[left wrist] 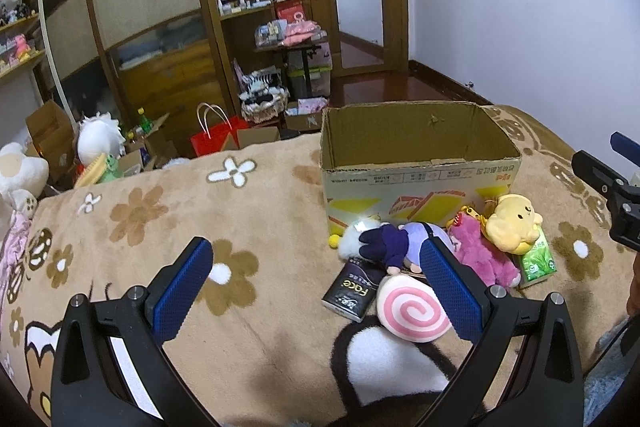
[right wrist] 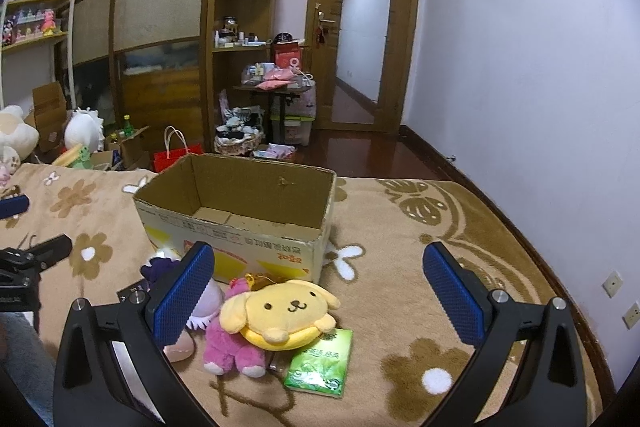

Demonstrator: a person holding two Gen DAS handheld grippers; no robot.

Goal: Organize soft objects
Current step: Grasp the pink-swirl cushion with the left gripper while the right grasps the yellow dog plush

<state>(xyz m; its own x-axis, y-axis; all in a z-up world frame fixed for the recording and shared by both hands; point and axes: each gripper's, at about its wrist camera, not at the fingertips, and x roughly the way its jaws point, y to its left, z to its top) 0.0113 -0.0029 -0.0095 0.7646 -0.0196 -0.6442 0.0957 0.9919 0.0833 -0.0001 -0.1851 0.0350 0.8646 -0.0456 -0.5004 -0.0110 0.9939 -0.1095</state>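
The left gripper hangs wide open over the bed; a pile of soft toys lies against the cardboard box.

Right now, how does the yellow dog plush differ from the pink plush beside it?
The yellow dog plush is round, flat and shows its face; the pink plush is shaggier, with legs pointing toward the camera. The yellow dog plush lies partly on top of the pink plush and on the green tissue pack. Both sit before the cardboard box.

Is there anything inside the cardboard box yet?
No. In the right wrist view the cardboard box shows only its bare floor flaps, and the yellow dog plush lies on the blanket in front of it.
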